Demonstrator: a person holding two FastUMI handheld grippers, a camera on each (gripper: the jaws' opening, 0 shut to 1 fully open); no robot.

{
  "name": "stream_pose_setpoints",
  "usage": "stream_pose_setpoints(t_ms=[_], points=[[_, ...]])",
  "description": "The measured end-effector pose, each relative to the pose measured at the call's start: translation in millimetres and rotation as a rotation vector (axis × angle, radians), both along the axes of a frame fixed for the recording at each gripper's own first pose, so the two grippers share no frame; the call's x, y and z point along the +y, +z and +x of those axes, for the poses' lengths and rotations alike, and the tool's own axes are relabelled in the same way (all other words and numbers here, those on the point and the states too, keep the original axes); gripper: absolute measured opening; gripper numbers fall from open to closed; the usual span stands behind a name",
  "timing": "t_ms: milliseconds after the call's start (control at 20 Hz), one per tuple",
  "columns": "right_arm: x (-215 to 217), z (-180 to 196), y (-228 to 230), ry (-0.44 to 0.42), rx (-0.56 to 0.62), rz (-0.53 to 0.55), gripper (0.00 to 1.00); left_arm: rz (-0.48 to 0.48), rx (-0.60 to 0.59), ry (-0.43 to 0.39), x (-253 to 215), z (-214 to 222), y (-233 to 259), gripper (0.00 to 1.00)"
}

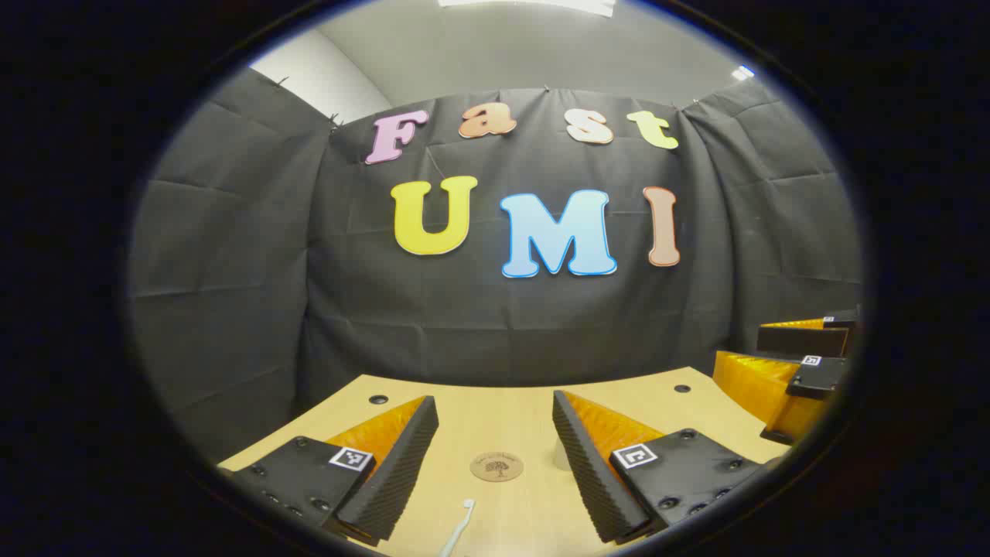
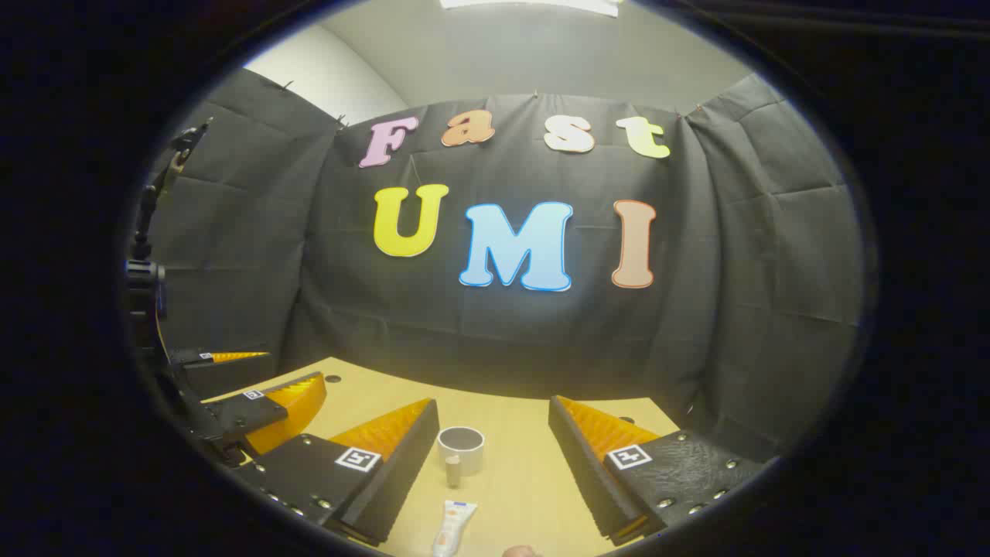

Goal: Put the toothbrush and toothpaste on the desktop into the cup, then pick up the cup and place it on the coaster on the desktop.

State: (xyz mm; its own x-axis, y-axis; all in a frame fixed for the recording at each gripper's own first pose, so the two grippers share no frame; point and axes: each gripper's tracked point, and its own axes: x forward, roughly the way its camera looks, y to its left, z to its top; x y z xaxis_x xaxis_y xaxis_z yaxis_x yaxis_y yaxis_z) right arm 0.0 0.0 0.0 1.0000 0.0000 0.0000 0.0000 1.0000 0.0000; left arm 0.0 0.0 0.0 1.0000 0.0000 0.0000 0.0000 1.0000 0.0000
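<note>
In the left gripper view, my left gripper stands open above the wooden desktop, nothing between its fingers. A round brown coaster lies on the desk between the fingers, and the white toothbrush lies nearer, at the bottom edge. In the right gripper view, my right gripper is open and empty. The pale cup stands upright between its fingers, and the white toothpaste tube lies in front of the cup, cap toward it.
The right gripper shows at the far right of the left gripper view, and the left gripper at the far left of the right gripper view. Small dark holes sit near the desk's back corners. Black cloth walls close off the back and sides.
</note>
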Motion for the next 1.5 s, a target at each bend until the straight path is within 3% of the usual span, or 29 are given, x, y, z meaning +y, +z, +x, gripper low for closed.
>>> stream_pose_setpoints(t_ms=[1200, 1500], points=[[19, 8, -33, 0.059, 0.126, -0.002, 0.91, 0.001, 0.077, 0.018, 6, 2, -26, 0.97], [30, 13, -58, 0.095, 0.216, 0.004, 0.91, -0.03, 0.188, 0.01, 14, 3, -60, 0.97]])
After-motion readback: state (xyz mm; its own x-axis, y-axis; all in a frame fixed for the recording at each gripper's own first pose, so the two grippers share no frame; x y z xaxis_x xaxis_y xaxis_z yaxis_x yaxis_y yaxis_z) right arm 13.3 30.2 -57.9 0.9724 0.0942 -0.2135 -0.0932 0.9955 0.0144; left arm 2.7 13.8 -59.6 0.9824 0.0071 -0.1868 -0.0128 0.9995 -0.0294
